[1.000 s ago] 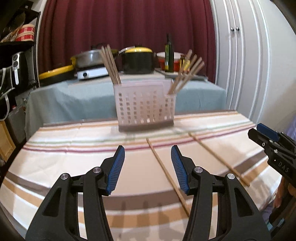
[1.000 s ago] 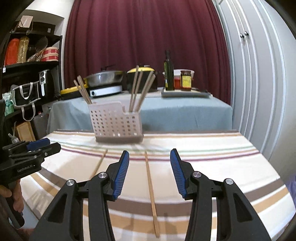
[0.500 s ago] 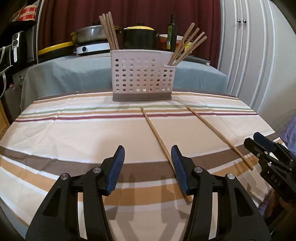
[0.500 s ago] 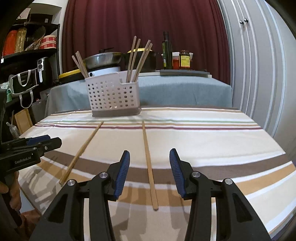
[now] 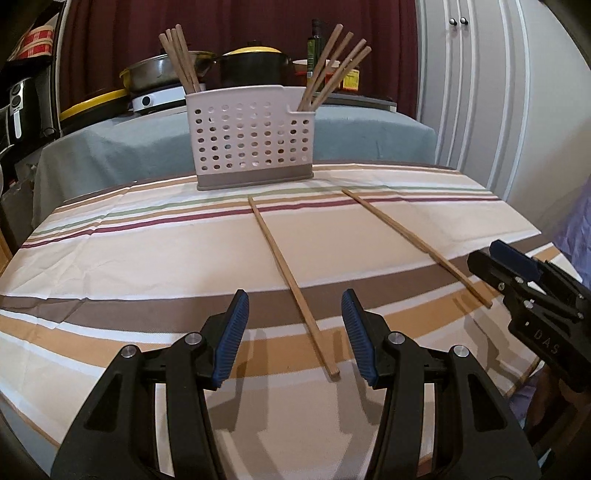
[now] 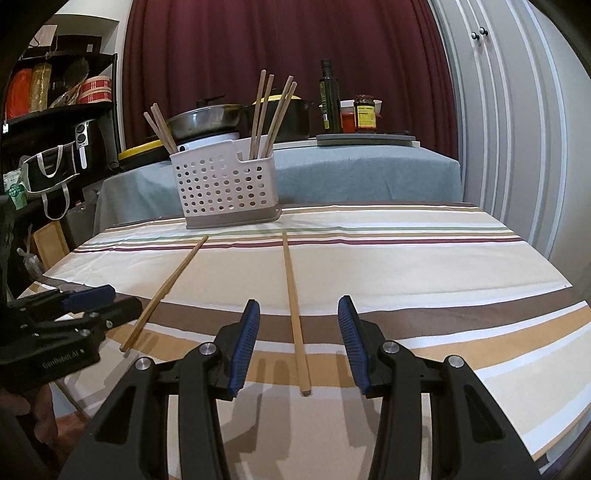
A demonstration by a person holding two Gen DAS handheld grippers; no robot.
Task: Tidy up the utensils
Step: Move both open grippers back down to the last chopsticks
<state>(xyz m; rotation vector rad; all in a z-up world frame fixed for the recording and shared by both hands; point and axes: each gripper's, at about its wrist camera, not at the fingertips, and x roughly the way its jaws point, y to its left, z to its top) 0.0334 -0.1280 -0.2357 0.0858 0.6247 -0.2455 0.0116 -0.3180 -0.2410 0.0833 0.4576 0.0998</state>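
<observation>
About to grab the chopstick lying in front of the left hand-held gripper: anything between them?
Nothing visible. The left hand-held gripper is open with the chopstick lying bare on the striped tablecloth, its near end between the fingers.

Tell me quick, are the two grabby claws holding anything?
Left gripper: open, holding nothing, a loose wooden chopstick lying between its blue pads.
Right gripper: open, holding nothing, lined up over another wooden chopstick.

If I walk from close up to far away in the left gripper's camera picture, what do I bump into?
Left gripper → loose chopstick between its open fingers → white holed utensil caddy with chopsticks standing in it → black pot with a yellow lid on the grey-covered table → dark red curtain.
</observation>
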